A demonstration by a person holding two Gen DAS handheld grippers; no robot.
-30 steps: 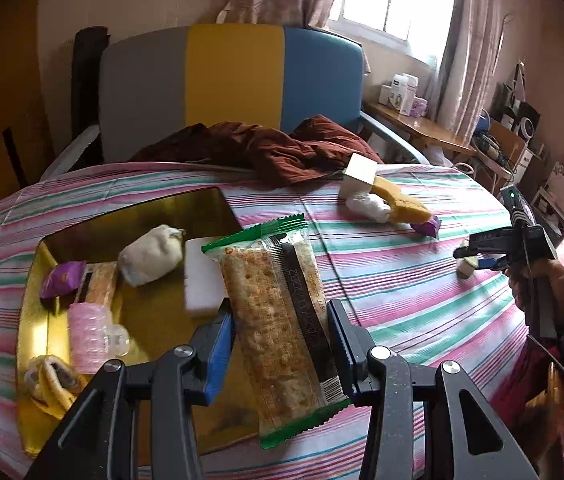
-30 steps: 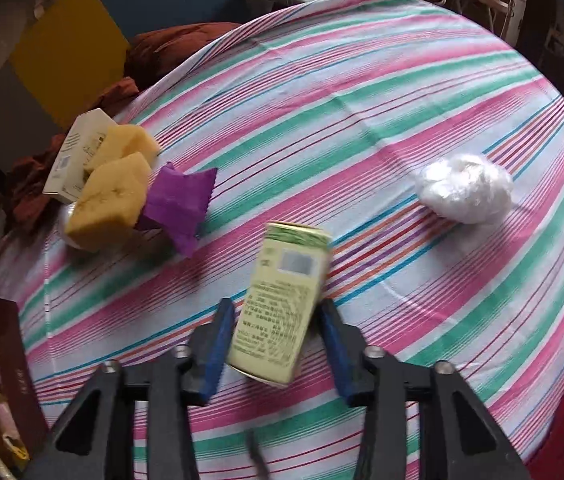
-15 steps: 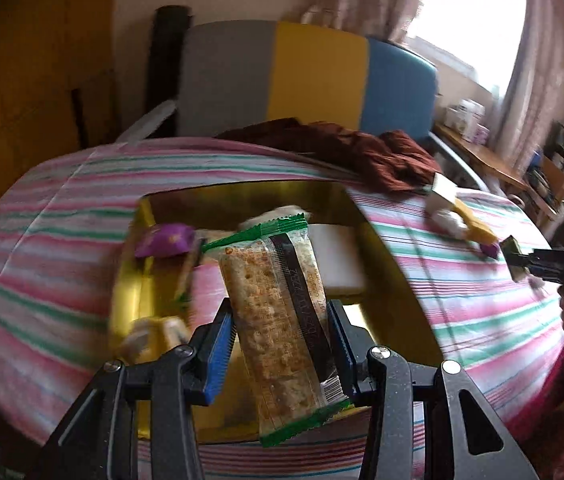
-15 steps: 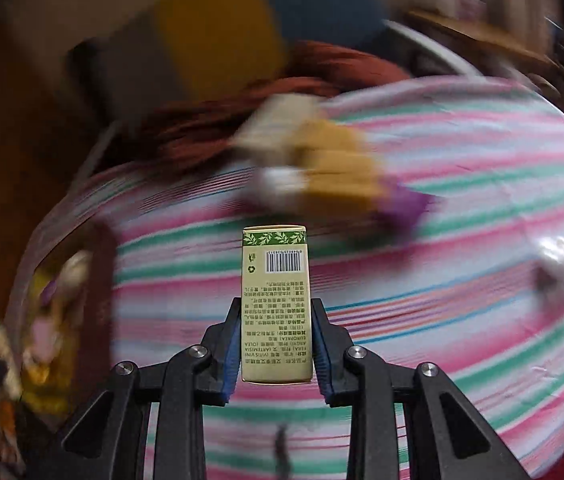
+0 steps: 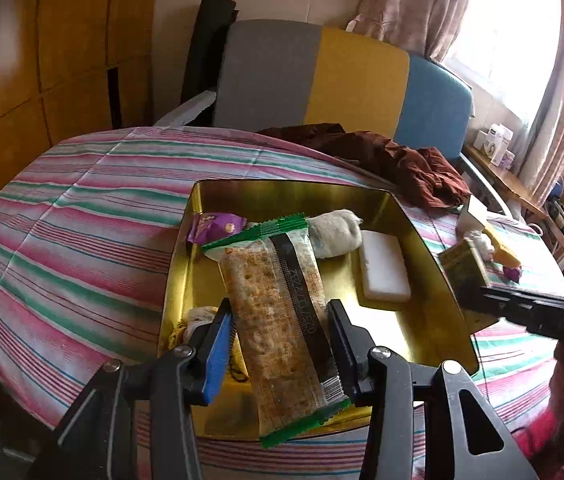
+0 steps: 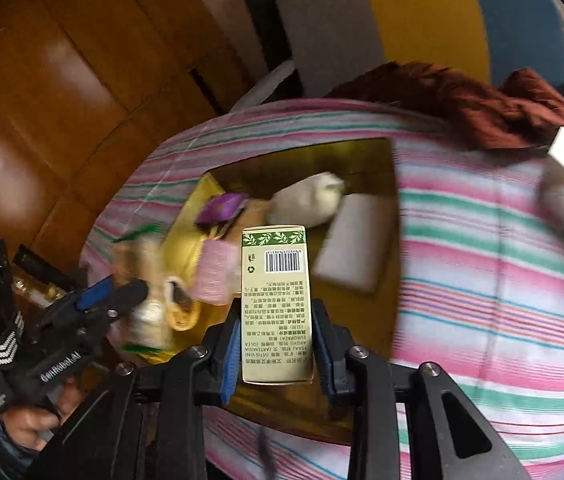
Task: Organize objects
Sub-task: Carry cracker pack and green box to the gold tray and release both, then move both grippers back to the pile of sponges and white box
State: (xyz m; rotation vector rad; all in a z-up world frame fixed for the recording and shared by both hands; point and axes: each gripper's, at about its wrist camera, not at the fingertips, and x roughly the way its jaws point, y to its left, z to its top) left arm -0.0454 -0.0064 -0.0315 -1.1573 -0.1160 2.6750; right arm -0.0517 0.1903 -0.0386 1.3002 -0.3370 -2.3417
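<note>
The left gripper (image 5: 280, 344) pinches a cracker packet (image 5: 282, 320) with green ends. Both pads press on the long sides of the packet, so the jaws stand only as wide as the packet. It hangs above the near part of the gold tray (image 5: 421, 220), which lies on the striped tablecloth (image 5: 82, 240).

The right gripper (image 6: 276, 354) is closed on a pale green box (image 6: 276, 308) with a barcode; the blue pads (image 6: 230, 356) squeeze its two narrow sides. The jaws are opening slightly, but the box is between them and the pads touch it. The box stands upright above the near edge of the tray.

In the tray lie a purple packet (image 5: 216, 224), a rolled white sock (image 5: 335, 232), a white block (image 5: 383, 272) and a pink object (image 6: 216, 276). Yellow sponges (image 5: 501, 244) and a white carton (image 5: 473, 214) lie on the cloth to the right of the tray.
</note>
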